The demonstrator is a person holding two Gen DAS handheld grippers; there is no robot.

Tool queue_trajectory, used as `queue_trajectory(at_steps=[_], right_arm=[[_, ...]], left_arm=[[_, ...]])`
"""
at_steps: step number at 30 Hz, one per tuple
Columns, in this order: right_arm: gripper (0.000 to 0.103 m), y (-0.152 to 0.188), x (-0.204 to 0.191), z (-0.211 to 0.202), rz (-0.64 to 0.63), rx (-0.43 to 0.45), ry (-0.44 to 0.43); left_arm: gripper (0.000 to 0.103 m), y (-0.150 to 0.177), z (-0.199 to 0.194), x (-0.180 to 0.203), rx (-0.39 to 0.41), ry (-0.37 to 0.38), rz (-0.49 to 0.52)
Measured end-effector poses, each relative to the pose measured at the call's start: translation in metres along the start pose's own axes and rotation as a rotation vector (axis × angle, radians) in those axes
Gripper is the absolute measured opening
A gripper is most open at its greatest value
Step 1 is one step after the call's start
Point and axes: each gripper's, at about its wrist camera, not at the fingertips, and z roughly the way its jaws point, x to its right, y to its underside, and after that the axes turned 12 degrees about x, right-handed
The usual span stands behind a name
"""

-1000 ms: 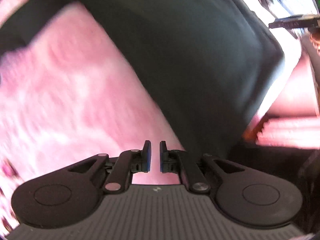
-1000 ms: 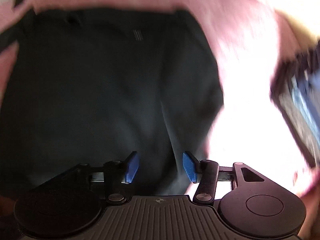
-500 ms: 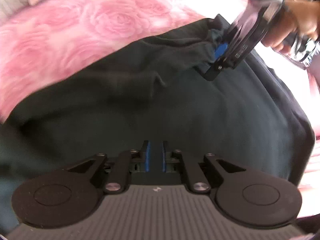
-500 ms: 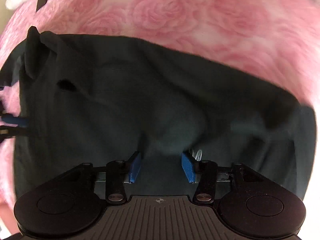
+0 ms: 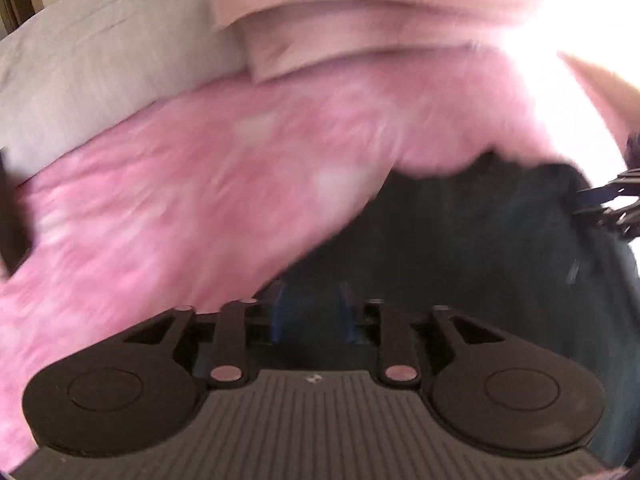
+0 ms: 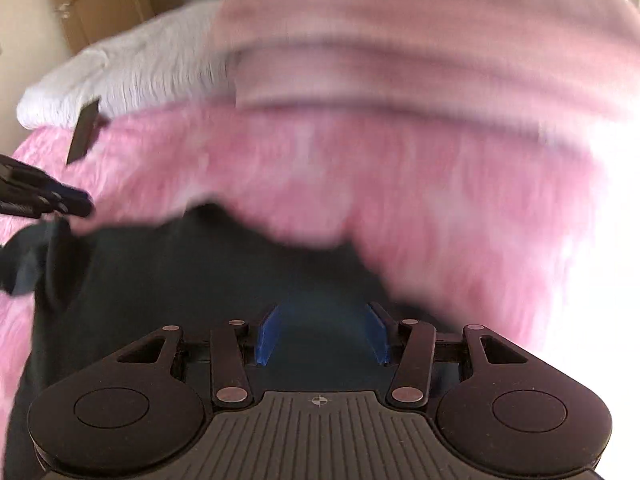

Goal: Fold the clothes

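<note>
Angling steeply down over dark garment (image 5: 472,248): left tongs (image 5: 313,312) opening, right tongs (image 6: 322,334) released.

Right gripper (image 6: 322,334): blue pads stand apart, dark cloth lying below and between them, no pressing visible.
Garment (image 6: 180,280): dark, spread over the pink blanket (image 6: 400,184), top edge rumpled (blurred).
Left gripper (image 6: 44,196): at the left edge, just above the garment's bunched corner.
Pillows: white pillow (image 6: 136,72) and pink pillow (image 6: 400,52), beyond the blanket.
Flat dark object (image 6: 84,132): near the white pillow.
</note>
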Motion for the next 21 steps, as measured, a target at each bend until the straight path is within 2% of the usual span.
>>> queue_trajectory(at_steps=[1, 4, 6, 9, 11, 13, 17, 19, 21], right_arm=[[0.05, 0.012, -0.006, -0.008, 0.035, -0.023, 0.002], [0.05, 0.038, -0.024, -0.016, 0.124, -0.082, 0.003], [0.05, 0.052, -0.043, -0.028, 0.152, -0.112, -0.012], [0.05, 0.071, -0.076, -0.043, 0.183, -0.15, -0.028], [0.05, 0.077, -0.102, -0.046, 0.196, -0.163, -0.033], [0.05, 0.081, -0.129, -0.045, 0.194, -0.168, -0.036], [0.05, 0.083, -0.187, -0.029, 0.176, -0.177, -0.032], [0.05, 0.083, -0.217, -0.019, 0.17, -0.184, -0.033], [0.05, 0.079, -0.248, -0.01, 0.152, -0.187, -0.043]], left_arm=[[0.036, 0.013, -0.008, -0.01, -0.025, -0.022, 0.009], [0.039, 0.052, -0.032, -0.043, -0.104, -0.094, 0.033], [0.04, 0.079, -0.051, -0.071, -0.154, -0.143, 0.048], [0.047, 0.111, -0.076, -0.111, -0.211, -0.205, 0.05], [0.058, 0.128, -0.094, -0.14, -0.236, -0.218, 0.009], [0.066, 0.145, -0.105, -0.163, -0.242, -0.206, -0.064], [0.067, 0.167, -0.111, -0.192, -0.228, -0.101, -0.168], [0.067, 0.169, -0.122, -0.199, -0.173, -0.054, -0.138], [0.067, 0.176, -0.135, -0.22, -0.11, -0.019, -0.195]])
